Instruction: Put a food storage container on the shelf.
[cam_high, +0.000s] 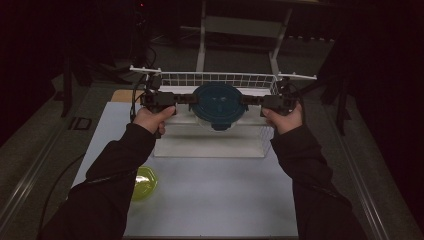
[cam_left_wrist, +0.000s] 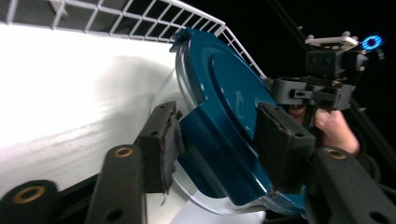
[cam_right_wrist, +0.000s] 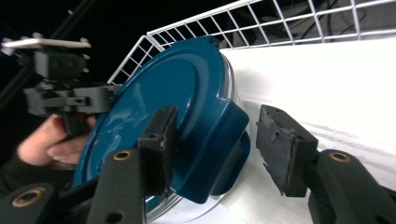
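Observation:
A round clear container with a dark blue lid (cam_high: 217, 105) lies in the white wire basket (cam_high: 215, 79), between my two grippers. My left gripper (cam_high: 192, 100) reaches in from the left and straddles the lid's side latch (cam_left_wrist: 205, 135); its left pad (cam_left_wrist: 161, 144) lies against the latch and its right pad (cam_left_wrist: 280, 144) stands over the lid top. My right gripper (cam_high: 247, 100) comes from the opposite side. Its left pad (cam_right_wrist: 161, 140) is at the lid's latch (cam_right_wrist: 219, 135), while its right pad (cam_right_wrist: 285, 149) stands clear with a visible gap. Both are open.
The basket has a white lining (cam_left_wrist: 70, 102) and a wire back wall (cam_right_wrist: 280, 23). It sits at the far half of a white table mat (cam_high: 215, 200). A yellow-green round lid or bowl (cam_high: 144, 182) lies near my left forearm. Dark floor and stands surround the table.

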